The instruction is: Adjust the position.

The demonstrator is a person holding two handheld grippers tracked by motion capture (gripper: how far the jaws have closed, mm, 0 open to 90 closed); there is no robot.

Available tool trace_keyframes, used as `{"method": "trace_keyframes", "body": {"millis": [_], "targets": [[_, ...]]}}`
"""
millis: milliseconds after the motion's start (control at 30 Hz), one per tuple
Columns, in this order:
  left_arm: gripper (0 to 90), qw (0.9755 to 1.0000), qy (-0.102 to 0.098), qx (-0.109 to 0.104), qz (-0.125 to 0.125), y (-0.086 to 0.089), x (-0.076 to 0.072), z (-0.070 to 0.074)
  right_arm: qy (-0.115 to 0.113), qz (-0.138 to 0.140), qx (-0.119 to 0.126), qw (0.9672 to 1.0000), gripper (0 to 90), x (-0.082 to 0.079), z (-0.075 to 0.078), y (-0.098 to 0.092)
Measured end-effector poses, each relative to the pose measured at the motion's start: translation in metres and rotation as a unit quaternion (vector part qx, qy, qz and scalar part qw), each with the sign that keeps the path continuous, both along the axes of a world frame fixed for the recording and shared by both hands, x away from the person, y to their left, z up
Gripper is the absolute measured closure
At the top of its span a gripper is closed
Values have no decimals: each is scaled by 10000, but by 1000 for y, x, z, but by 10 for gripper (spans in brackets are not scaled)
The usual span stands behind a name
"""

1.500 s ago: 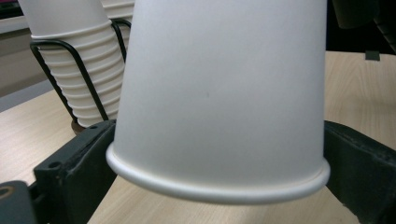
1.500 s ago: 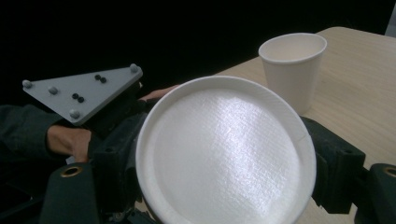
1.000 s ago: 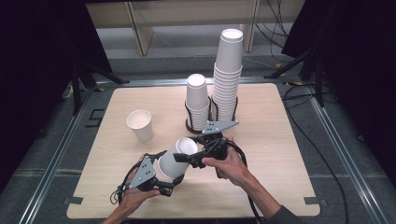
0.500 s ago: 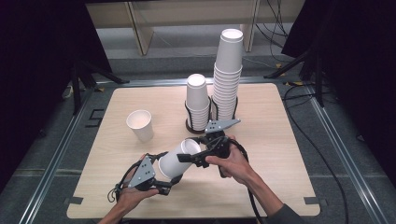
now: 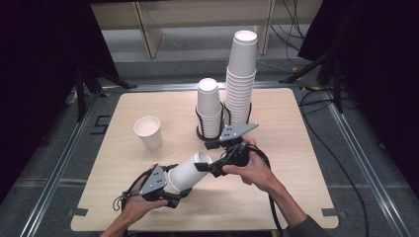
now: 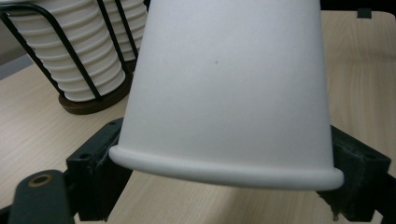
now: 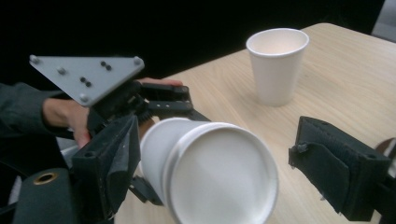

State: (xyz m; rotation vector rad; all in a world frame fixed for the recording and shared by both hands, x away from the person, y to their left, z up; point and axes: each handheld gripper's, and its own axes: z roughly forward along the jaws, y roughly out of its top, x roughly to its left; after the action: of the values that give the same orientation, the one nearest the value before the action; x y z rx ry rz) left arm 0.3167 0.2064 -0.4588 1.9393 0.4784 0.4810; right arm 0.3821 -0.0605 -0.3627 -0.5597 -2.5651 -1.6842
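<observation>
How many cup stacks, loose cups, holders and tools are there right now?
Stacks of white paper cups: 2
Loose white paper cups: 2, standing, held
Black wire holder: 1
Tools: 2, left tool, right tool
Total: 7

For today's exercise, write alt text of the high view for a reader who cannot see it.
Over a light wooden table, a person's left gripper clamps a white paper cup lying on its side, while the right gripper stands open at the cup's end. Behind stand an upright white paper cup and two stacks of white cups in a black wire rack.
</observation>
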Motion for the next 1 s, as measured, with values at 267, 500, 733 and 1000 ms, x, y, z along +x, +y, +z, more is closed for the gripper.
{"method": "trace_keyframes", "body": {"millis": [267,500,733,1000], "targets": [[139,9993,190,333,-13,5,2,3,-507,77,-658,9965,160,-6,5,2],[139,9976,251,634,-143,5,1,3,-727,262,-1022,9918,162,-11,4,7],[139,9940,289,977,-408,0,-2,3,-951,517,-1459,9834,167,-16,-2,16],[140,9891,205,1290,-675,-4,-5,5,-1010,971,-2018,9694,163,-26,-12,29]]}}
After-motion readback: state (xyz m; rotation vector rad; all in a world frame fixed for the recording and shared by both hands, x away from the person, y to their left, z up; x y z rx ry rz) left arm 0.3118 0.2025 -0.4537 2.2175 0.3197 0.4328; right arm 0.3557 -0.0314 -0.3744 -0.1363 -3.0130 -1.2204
